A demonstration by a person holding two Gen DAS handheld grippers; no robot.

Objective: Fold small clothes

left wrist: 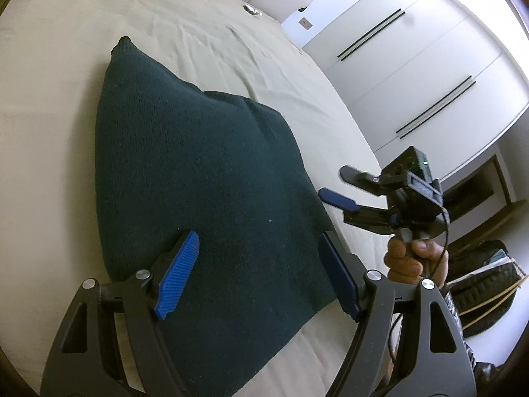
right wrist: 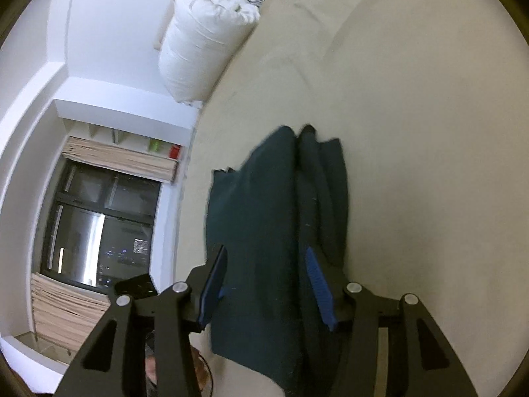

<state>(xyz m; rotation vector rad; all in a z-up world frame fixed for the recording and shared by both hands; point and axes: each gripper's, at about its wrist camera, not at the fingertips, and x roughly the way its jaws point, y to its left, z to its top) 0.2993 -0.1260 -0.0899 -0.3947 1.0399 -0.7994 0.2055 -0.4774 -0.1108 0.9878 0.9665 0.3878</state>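
Hovering over the dark green knit garment [left wrist: 198, 172] on the bed [left wrist: 49, 132], I see my left gripper [left wrist: 254, 274] and right gripper [right wrist: 267, 284] both spread, pinching nothing.

Both wrist views close, angled down, sharing dark garment [left wrist: 198, 172]

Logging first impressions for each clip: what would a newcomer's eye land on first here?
The dark green knitted garment dominates, spread folded on the beige bed sheet. The left claw hangs open over its near edge, with the right claw open beside it at the bed's edge. Farther off, a white pillow leans at the head of the bed.
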